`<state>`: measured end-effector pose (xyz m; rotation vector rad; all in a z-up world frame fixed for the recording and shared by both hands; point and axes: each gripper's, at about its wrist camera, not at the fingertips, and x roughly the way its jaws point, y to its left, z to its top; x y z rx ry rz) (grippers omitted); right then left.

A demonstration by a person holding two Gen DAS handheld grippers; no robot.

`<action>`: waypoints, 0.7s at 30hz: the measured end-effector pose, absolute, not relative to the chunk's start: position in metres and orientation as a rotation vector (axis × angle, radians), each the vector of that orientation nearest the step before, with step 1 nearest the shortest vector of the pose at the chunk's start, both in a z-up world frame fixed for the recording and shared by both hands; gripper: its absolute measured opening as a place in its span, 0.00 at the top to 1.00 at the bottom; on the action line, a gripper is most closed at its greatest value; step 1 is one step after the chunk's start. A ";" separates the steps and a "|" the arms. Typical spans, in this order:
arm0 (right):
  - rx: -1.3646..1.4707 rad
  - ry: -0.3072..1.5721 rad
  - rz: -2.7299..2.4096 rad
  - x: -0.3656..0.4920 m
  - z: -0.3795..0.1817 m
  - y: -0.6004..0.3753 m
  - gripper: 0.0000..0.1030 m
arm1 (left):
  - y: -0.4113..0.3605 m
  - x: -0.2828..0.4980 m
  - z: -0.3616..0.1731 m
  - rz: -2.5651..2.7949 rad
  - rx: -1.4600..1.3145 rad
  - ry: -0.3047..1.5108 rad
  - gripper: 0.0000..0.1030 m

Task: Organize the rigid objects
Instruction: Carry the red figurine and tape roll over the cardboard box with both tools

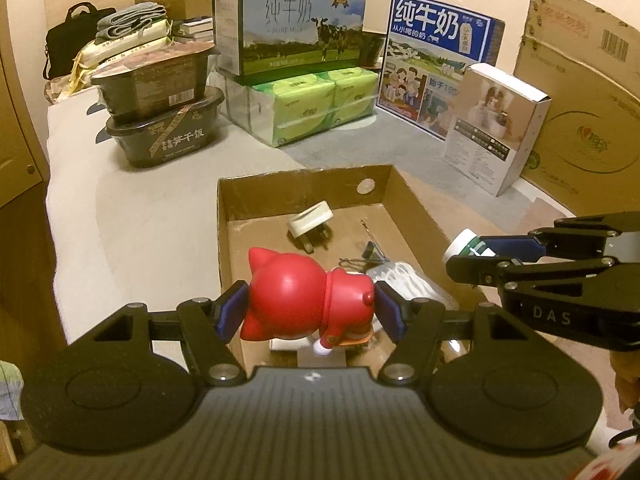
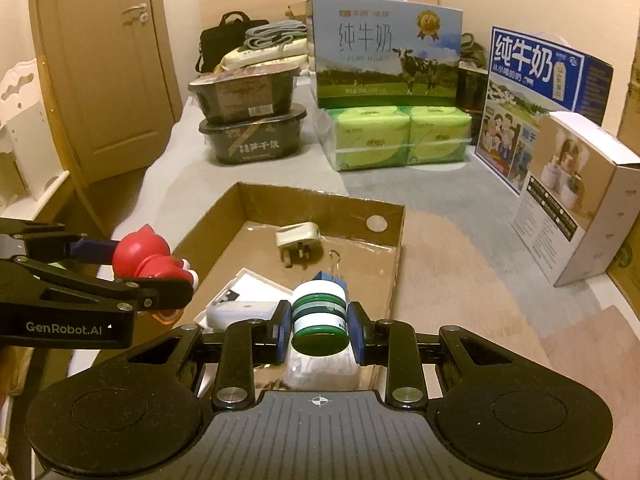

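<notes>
My left gripper (image 1: pixel 308 308) is shut on a red toy figure (image 1: pixel 304 300), held on its side over the near end of an open cardboard box (image 1: pixel 304 184). My right gripper (image 2: pixel 318 326) is shut on a small white jar with green bands (image 2: pixel 318 312), held over the same box (image 2: pixel 320 204). In the box lie a white wall plug (image 2: pixel 296 240), a binder clip (image 2: pixel 334 264), a white flat device (image 2: pixel 240 314) and a white mesh bundle (image 1: pixel 400 280). Each gripper shows in the other view: the left gripper (image 2: pixel 168 276) and the right gripper (image 1: pixel 472 252).
Behind the box stand two stacked black food tubs (image 1: pixel 160 100), a green tissue pack (image 1: pixel 312 100) under a milk carton box (image 1: pixel 292 20), a blue milk box (image 1: pixel 436 60), a white product box (image 1: pixel 496 128) and a large cardboard sheet (image 1: pixel 580 92). A wooden door (image 2: pixel 104 60) is at the left.
</notes>
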<state>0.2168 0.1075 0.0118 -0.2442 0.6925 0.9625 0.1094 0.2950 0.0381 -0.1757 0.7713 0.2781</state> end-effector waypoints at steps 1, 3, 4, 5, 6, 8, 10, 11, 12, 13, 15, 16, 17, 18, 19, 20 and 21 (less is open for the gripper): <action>-0.246 0.696 0.964 0.220 0.011 0.110 0.71 | 0.297 0.113 0.037 0.278 -0.175 0.774 0.37; -0.256 0.699 0.968 0.226 0.008 0.115 0.71 | 0.302 0.121 0.033 0.273 -0.178 0.783 0.37; -0.260 0.699 0.969 0.229 0.007 0.118 0.71 | 0.304 0.125 0.031 0.272 -0.176 0.788 0.37; -0.264 0.700 0.969 0.232 0.006 0.120 0.71 | 0.305 0.129 0.029 0.271 -0.171 0.793 0.37; -0.265 0.701 0.970 0.235 0.006 0.122 0.71 | 0.307 0.132 0.027 0.269 -0.167 0.798 0.37; -0.269 0.703 0.970 0.241 0.005 0.126 0.71 | 0.309 0.139 0.024 0.269 -0.160 0.804 0.37; -0.276 0.700 0.970 0.247 0.004 0.131 0.71 | 0.312 0.146 0.022 0.266 -0.152 0.808 0.37; -0.278 0.700 0.971 0.250 0.003 0.133 0.71 | 0.313 0.149 0.021 0.265 -0.148 0.810 0.37; -0.280 0.700 0.972 0.253 0.003 0.135 0.71 | 0.315 0.152 0.020 0.264 -0.143 0.812 0.37; -0.281 0.701 0.973 0.256 0.003 0.137 0.71 | 0.316 0.156 0.019 0.263 -0.138 0.815 0.37; -0.285 0.703 0.975 0.263 0.001 0.141 0.71 | 0.319 0.162 0.017 0.261 -0.131 0.820 0.37; -0.287 0.704 0.976 0.266 0.001 0.144 0.71 | 0.321 0.165 0.015 0.260 -0.128 0.823 0.37; -0.290 0.707 0.978 0.269 0.000 0.146 0.71 | 0.322 0.168 0.014 0.260 -0.124 0.825 0.37; -0.293 0.710 0.980 0.272 0.000 0.148 0.71 | 0.324 0.170 0.012 0.260 -0.123 0.827 0.37; -0.296 0.712 0.983 0.275 -0.001 0.151 0.71 | 0.326 0.173 0.011 0.258 -0.122 0.829 0.37; -0.299 0.713 0.985 0.277 -0.002 0.152 0.71 | 0.328 0.177 0.009 0.256 -0.119 0.831 0.37; -0.302 0.712 0.987 0.280 -0.002 0.154 0.71 | 0.329 0.180 0.008 0.255 -0.115 0.834 0.37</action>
